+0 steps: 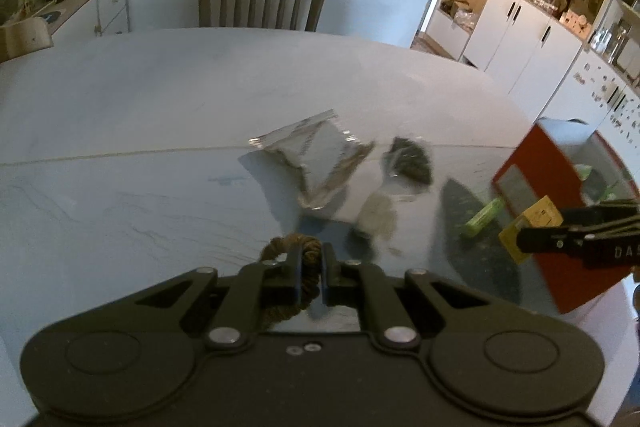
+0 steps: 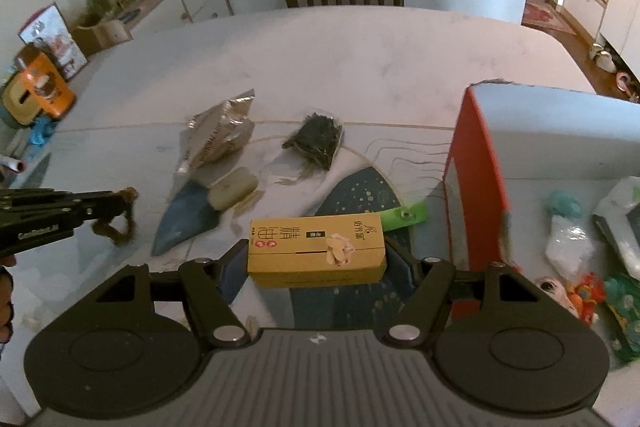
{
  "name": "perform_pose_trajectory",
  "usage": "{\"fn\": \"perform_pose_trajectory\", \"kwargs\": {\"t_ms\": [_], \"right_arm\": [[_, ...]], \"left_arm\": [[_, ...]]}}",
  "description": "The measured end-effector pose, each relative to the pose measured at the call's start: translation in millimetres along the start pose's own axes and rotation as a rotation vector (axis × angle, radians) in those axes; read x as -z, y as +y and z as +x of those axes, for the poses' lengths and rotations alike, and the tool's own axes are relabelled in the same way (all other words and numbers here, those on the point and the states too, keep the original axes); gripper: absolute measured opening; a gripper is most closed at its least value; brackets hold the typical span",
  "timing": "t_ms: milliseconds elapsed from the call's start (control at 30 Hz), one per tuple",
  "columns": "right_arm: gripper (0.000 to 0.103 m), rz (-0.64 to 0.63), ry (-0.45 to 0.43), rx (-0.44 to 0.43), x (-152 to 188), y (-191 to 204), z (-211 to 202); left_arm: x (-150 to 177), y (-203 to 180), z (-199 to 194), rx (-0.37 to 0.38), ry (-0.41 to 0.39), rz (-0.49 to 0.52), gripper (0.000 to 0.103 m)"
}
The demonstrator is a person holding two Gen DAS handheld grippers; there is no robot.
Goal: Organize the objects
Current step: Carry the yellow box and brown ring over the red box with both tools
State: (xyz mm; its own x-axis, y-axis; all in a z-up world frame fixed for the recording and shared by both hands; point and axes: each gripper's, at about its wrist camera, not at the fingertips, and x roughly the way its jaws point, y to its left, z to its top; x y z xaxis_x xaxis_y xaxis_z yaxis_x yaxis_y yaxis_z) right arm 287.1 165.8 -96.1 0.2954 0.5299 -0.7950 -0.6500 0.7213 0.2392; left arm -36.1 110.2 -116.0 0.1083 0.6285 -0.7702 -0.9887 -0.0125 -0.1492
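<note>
In hand: my right gripper (image 2: 316, 257) is clamped on the yellow carton (image 2: 317, 250), carried clear of the table (image 2: 320, 59), and my left gripper (image 1: 311, 267) is pinched on a brown hair tie (image 1: 292, 247). The red box (image 2: 476, 179), open-topped and already holding toys, stands just right of the right gripper. I judge this the carry step; next, each load must clear the box wall before the jaws part.
</note>
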Motion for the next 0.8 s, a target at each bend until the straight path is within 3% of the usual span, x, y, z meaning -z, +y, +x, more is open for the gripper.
{"fn": "perform_pose_trajectory", "kwargs": {"t_ms": [367, 800], "right_arm": [[0.070, 0.015, -0.033, -0.055, 10.0, -23.1, -66.0], [0.070, 0.056, -0.088, -0.028, 16.4, -91.0, -111.0]], "left_arm": [[-1.6, -58.9, -35.8, 0.078, -0.011, -0.020, 0.007], [-24.0, -148.1, -47.7, 0.142, -0.051, 0.060, 0.007]]}}
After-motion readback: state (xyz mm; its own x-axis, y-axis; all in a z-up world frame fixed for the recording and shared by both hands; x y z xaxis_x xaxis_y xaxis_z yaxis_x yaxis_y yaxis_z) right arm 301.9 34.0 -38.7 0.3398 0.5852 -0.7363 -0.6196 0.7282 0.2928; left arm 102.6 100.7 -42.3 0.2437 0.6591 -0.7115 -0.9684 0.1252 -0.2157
